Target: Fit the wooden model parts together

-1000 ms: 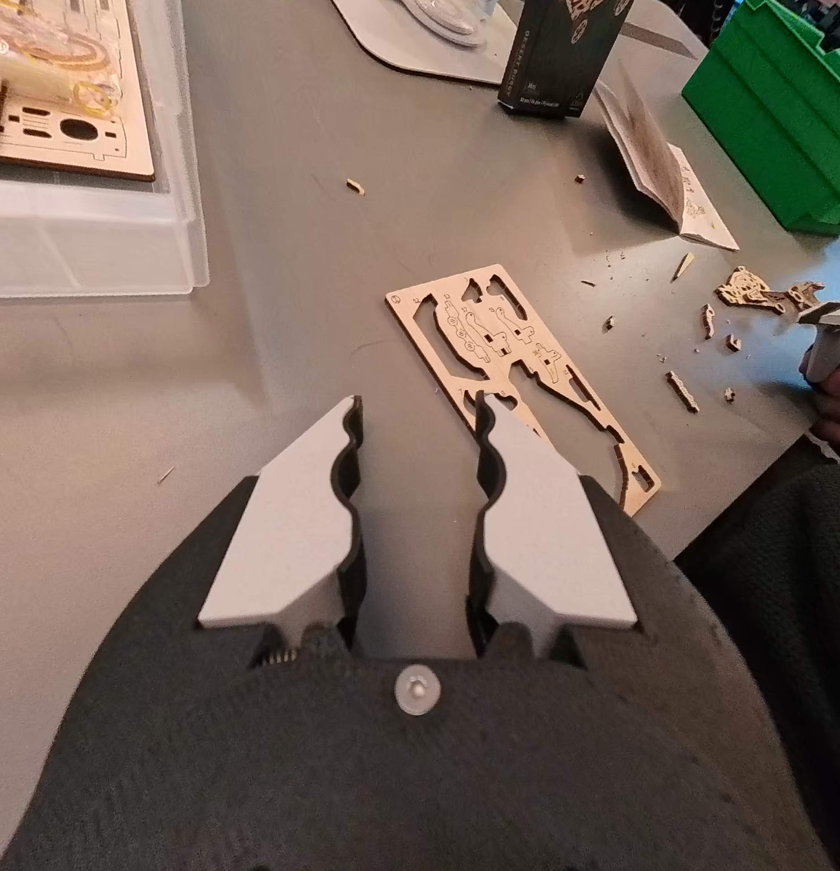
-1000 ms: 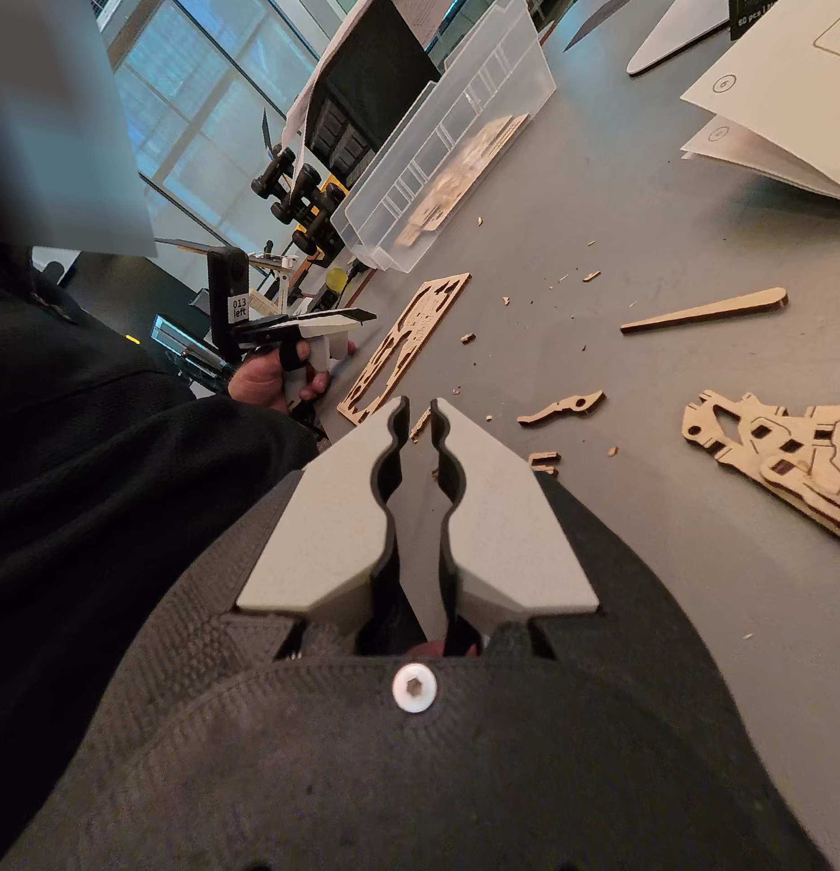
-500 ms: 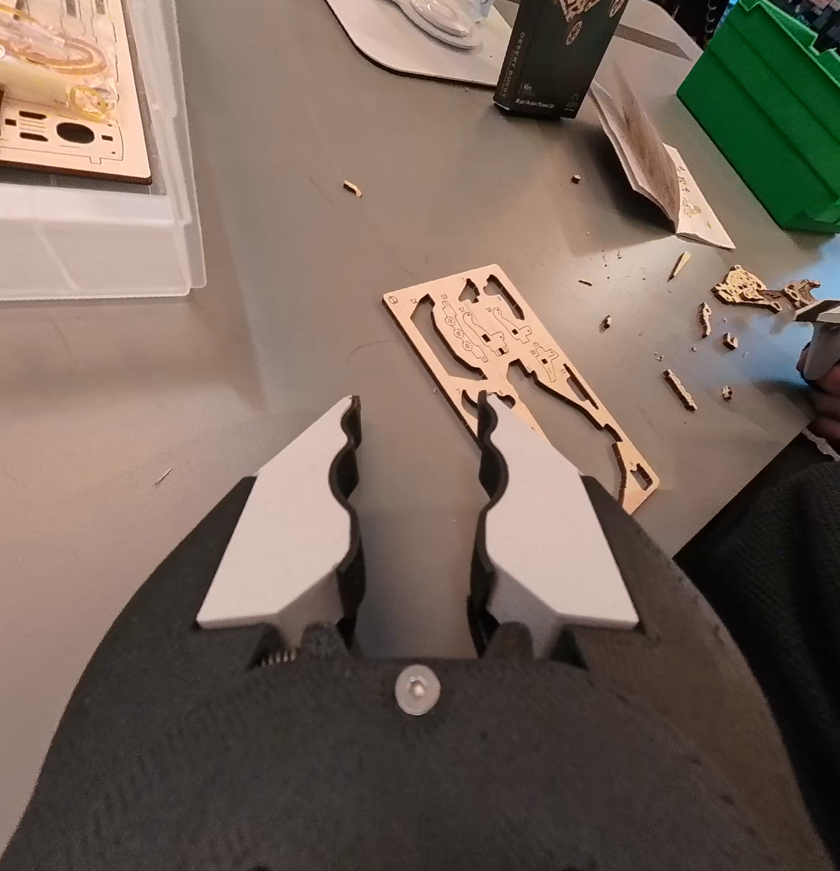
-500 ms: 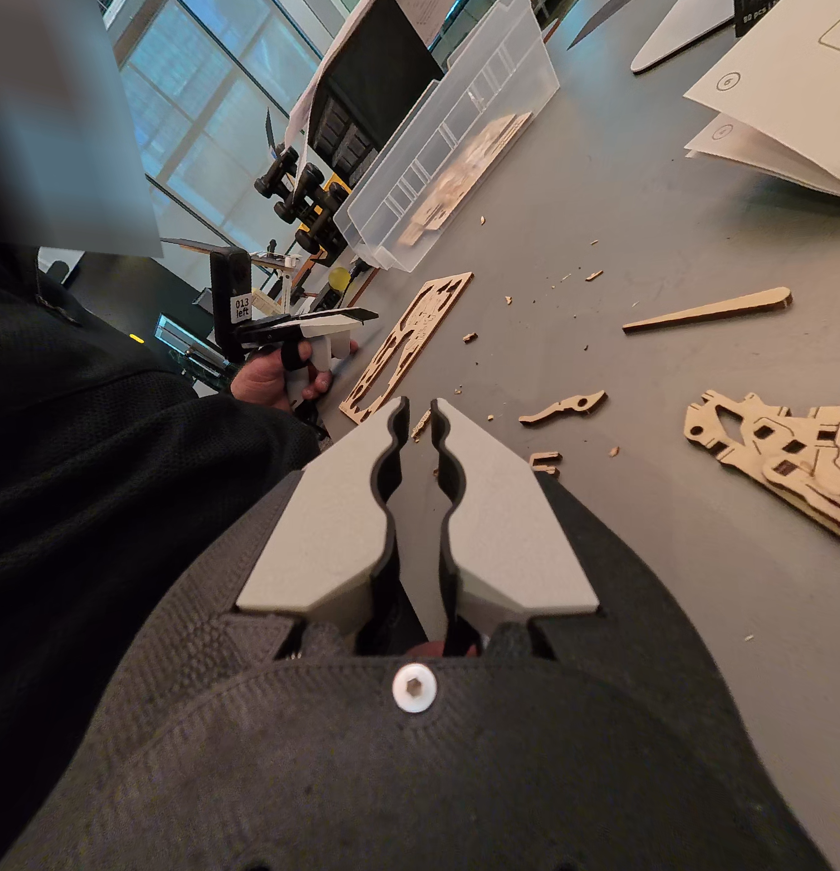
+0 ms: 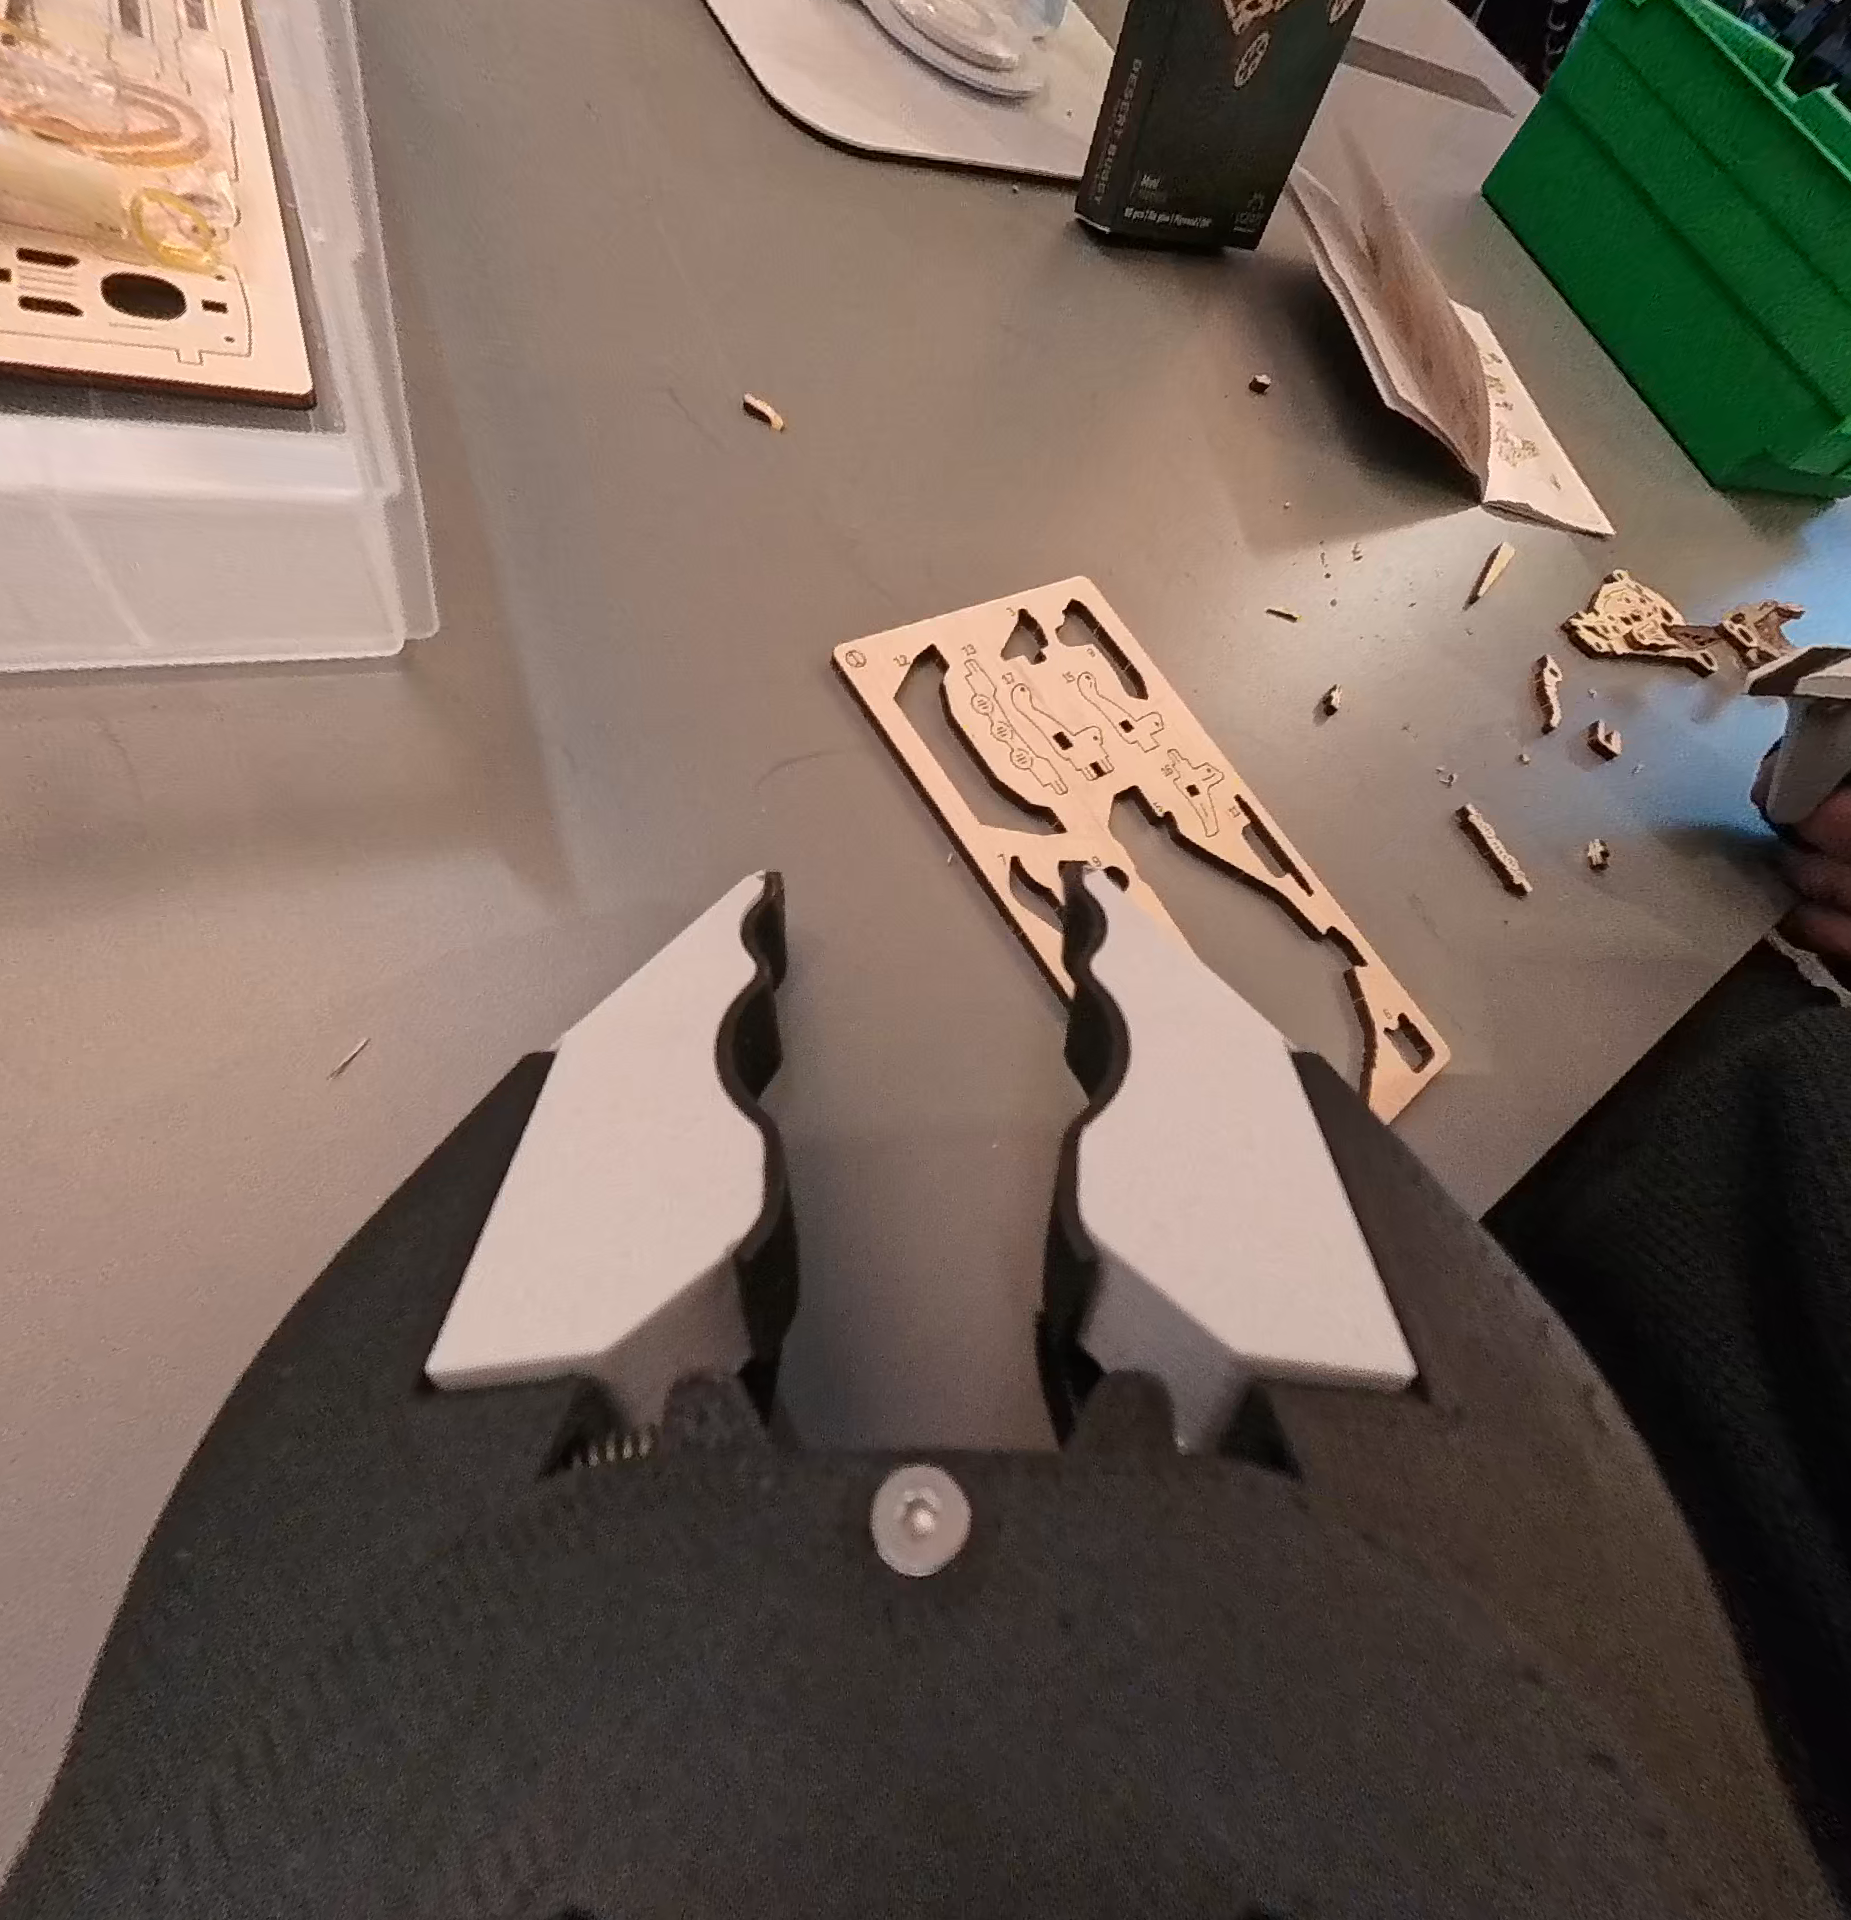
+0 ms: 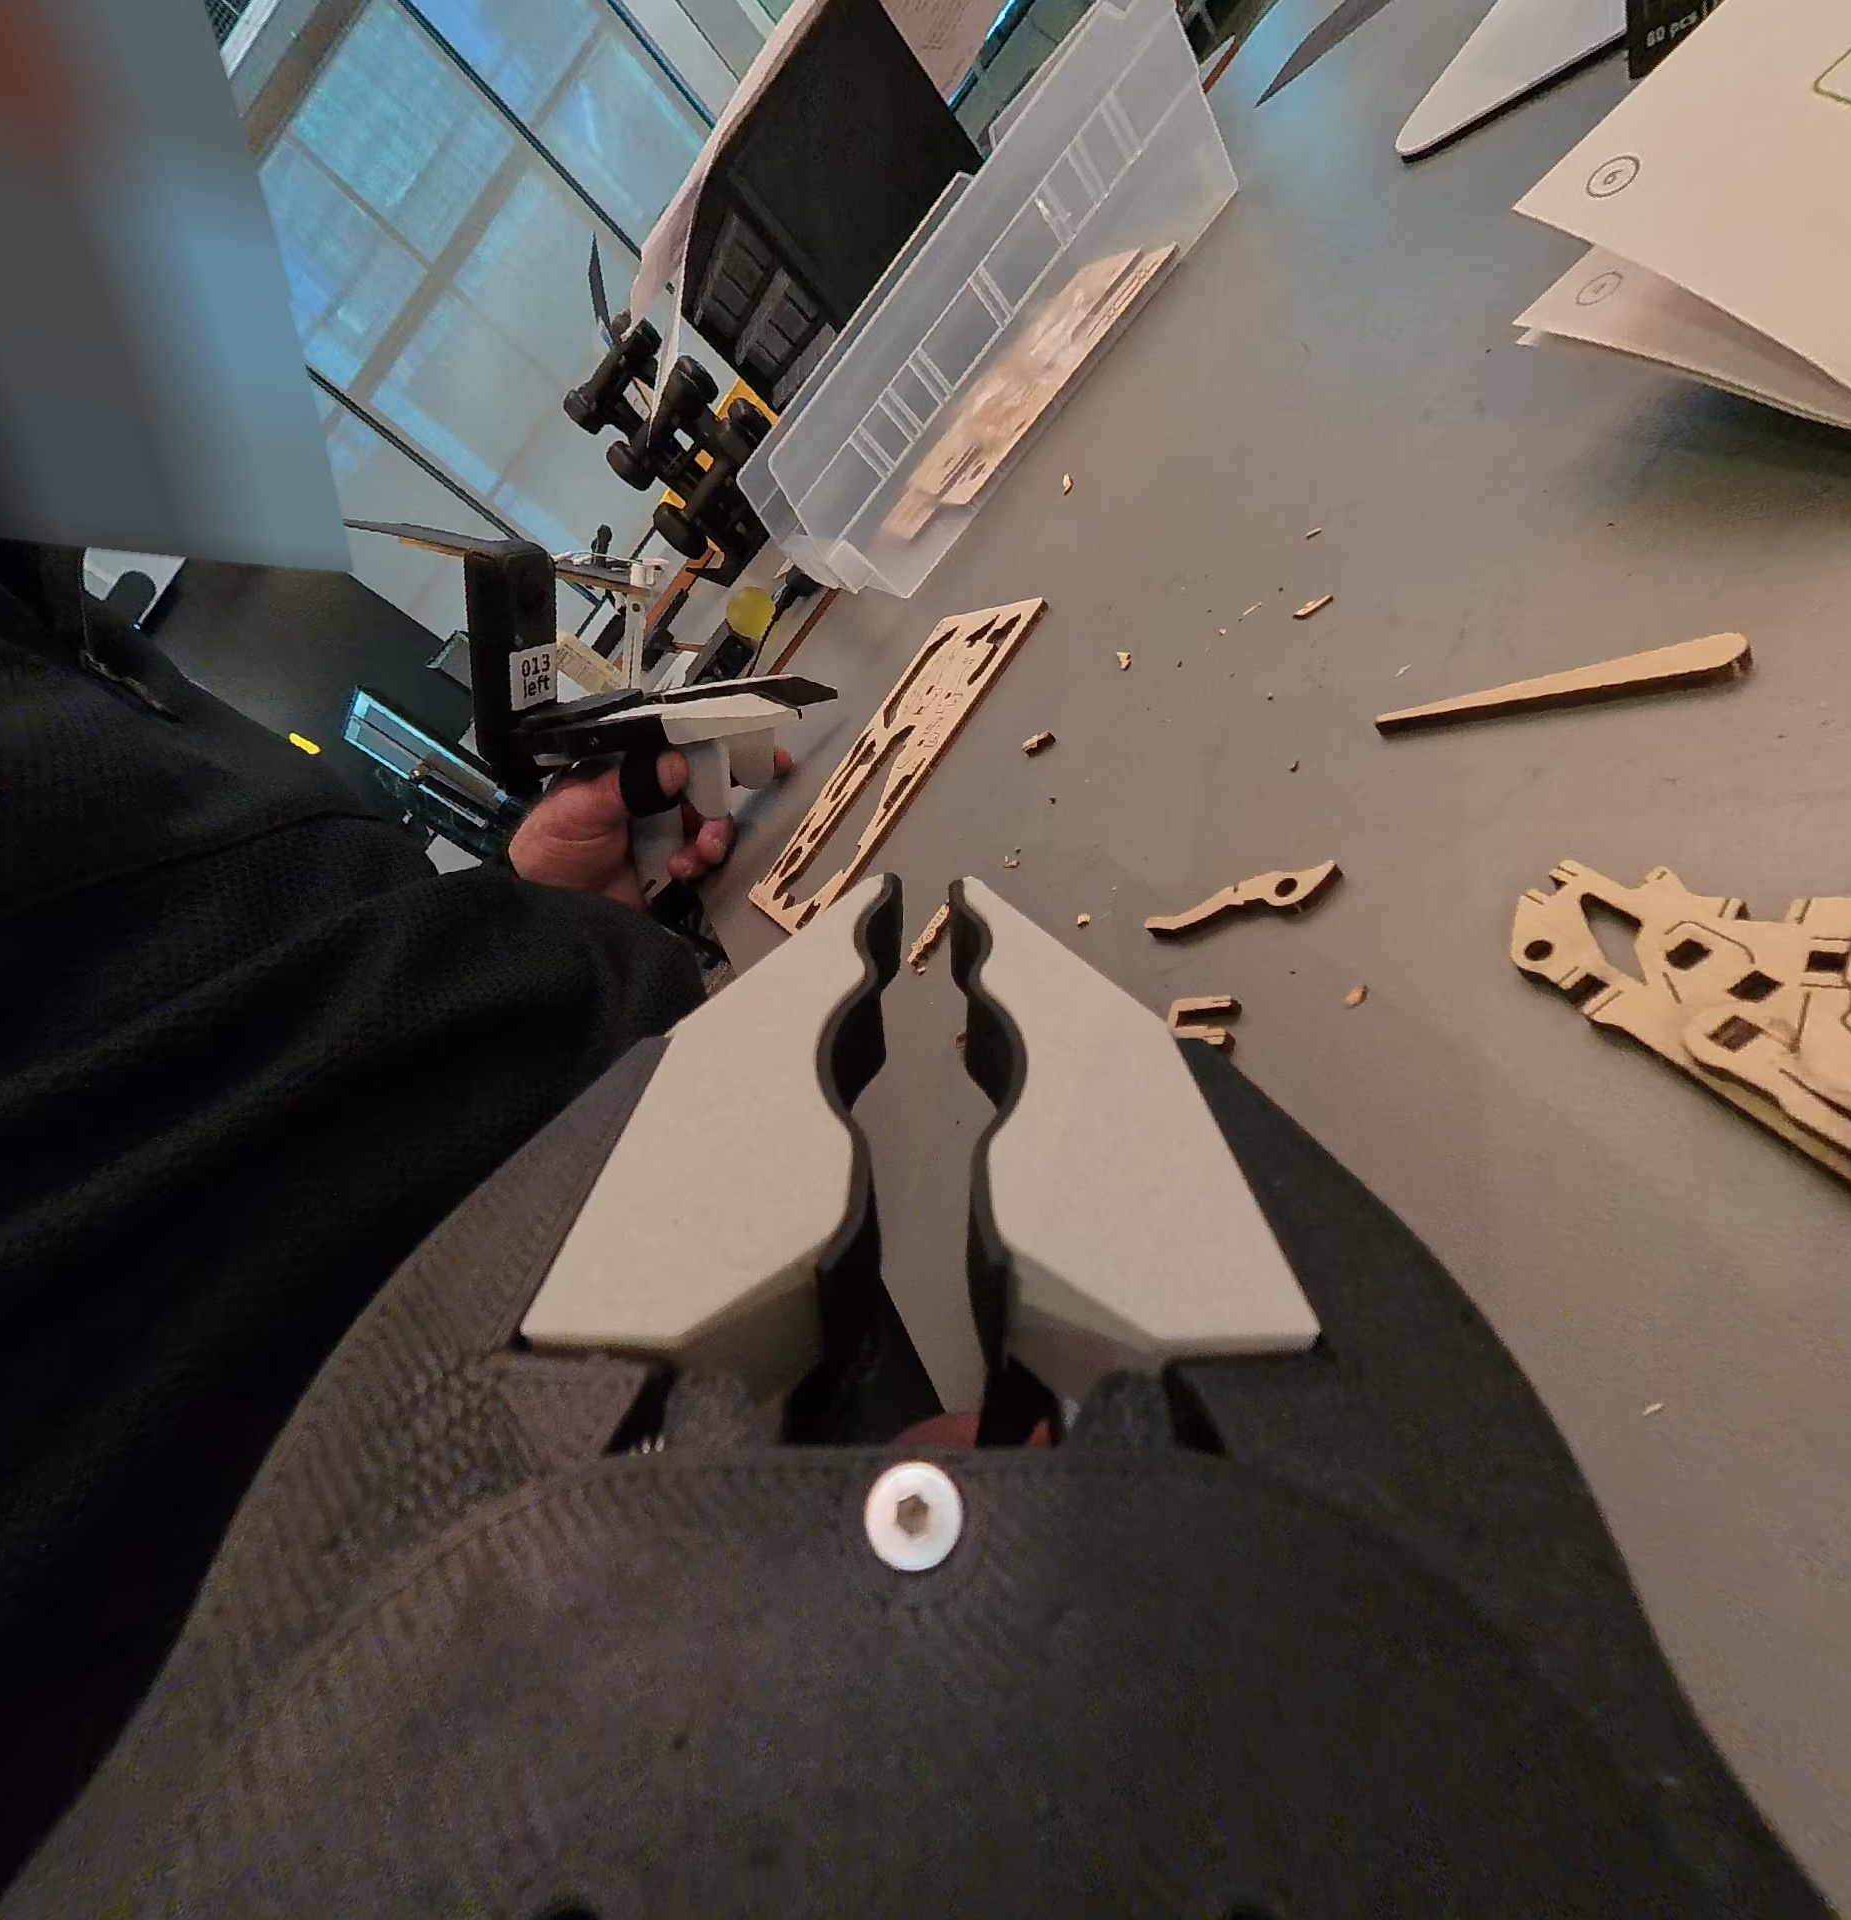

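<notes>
**Both tools empty, most of the fitting still ahead**

My left tool (image 5: 921, 894) hovers over the table (image 5: 588, 727) with its fingers spread wide and nothing between them; its right fingertip overlaps the near end of the sheet (image 5: 1108, 790). My right tool (image 6: 923, 899) has its fingers nearly together, a narrow gap showing, and it pinches nothing; a small sliver (image 6: 929, 935) lies on the table beyond that gap.

I judge the job early to midway. The sheet has several empty cut-outs, yet a few parts remain in it. A partly joined assembly (image 6: 1731, 1008) lies to the right, with a loose curved part (image 6: 1243, 899) and a long tapered stick (image 6: 1565, 681) near it, apart from one another. Neither loose piece is fitted yet.

The assembly is cut off at the picture's edge, so I cannot tell how complete it is. More sheets sit in a clear bin (image 5: 173, 540), partly out of view. The scattered chips (image 5: 1492, 862) are too small to identify.
</notes>
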`<state>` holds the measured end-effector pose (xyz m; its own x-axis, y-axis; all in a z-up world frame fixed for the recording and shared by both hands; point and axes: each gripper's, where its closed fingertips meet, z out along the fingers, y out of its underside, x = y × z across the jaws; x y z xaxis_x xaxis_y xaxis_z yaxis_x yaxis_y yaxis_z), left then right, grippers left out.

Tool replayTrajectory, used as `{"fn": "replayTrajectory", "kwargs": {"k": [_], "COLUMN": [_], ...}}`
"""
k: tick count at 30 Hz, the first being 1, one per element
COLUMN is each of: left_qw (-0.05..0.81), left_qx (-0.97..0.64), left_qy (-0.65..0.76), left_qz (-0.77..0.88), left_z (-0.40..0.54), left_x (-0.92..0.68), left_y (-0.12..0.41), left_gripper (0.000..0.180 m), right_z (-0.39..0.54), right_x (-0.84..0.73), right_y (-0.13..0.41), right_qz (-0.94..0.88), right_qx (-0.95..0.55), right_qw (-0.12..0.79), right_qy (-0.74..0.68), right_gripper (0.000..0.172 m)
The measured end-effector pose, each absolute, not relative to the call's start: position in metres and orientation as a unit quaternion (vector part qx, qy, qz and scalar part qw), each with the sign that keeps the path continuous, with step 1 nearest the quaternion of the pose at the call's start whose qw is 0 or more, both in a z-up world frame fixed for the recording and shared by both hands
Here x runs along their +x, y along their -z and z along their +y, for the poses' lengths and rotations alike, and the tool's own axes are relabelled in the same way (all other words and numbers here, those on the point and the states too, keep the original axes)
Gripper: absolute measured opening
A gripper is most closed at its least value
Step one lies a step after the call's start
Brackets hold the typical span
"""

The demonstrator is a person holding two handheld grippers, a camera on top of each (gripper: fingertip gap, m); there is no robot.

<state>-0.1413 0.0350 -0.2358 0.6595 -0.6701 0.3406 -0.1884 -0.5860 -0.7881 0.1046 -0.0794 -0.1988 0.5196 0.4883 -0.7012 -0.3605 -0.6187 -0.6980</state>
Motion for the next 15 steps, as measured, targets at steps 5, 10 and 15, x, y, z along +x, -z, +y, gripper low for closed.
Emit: {"fn": "replayTrajectory", "kwargs": {"k": [5, 10, 15], "left_qw": [0.375, 0.375, 0.375], "left_qx": [-0.830, -0.830, -0.831], "left_qy": [0.320, 0.315, 0.308], "left_qz": [0.261, 0.267, 0.272], "left_z": [0.0345, 0.0339, 0.0335], "left_x": [-0.1409, -0.1403, -0.1396], "left_y": [0.2359, 0.2366, 0.2376], "left_gripper": [0.053, 0.054, 0.055], "right_z": [-0.0795, -0.0801, -0.0808], "right_x": [0.1044, 0.1039, 0.1037], "right_y": [0.1989, 0.1985, 0.1980], "right_qz": [-0.043, -0.046, -0.050], "right_qx": [-0.755, -0.754, -0.753], "right_qw": [0.434, 0.435, 0.439], "right_qy": [-0.489, -0.489, -0.487], "right_gripper": [0.006, 0.006, 0.006]}}
